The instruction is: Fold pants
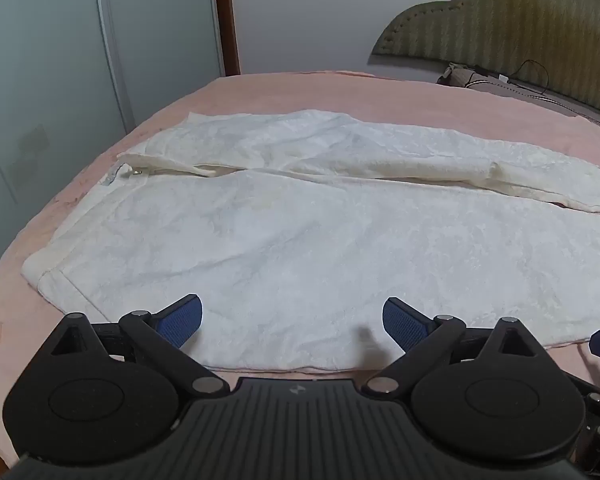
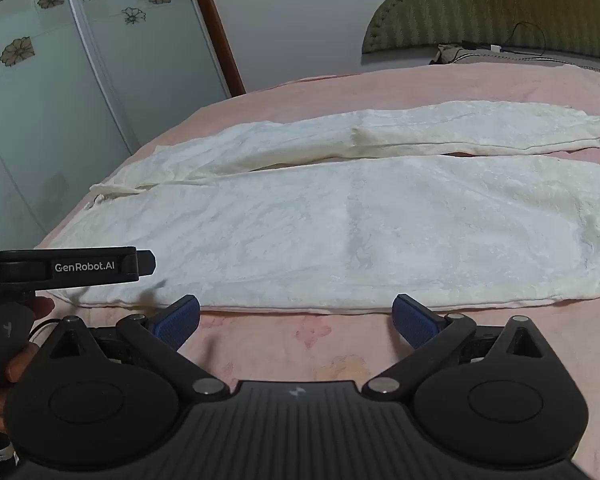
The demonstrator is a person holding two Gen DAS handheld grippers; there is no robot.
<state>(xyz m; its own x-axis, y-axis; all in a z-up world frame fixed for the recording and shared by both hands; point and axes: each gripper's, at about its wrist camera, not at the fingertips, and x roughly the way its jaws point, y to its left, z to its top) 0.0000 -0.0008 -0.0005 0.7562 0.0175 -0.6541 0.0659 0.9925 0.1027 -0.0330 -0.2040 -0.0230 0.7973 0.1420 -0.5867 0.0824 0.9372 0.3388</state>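
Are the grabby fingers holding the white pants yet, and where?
No, nothing is held. The left gripper and right gripper are both open by the near edge of the white textured fabric pants, spread flat on the pink bedspread.

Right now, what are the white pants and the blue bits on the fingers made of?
The white pants look like soft, matte woven cloth, maybe cotton; they wrinkle and show a faint pattern. The blue pads on the fingers look like rubber with a fine grid texture, though it could be plastic.
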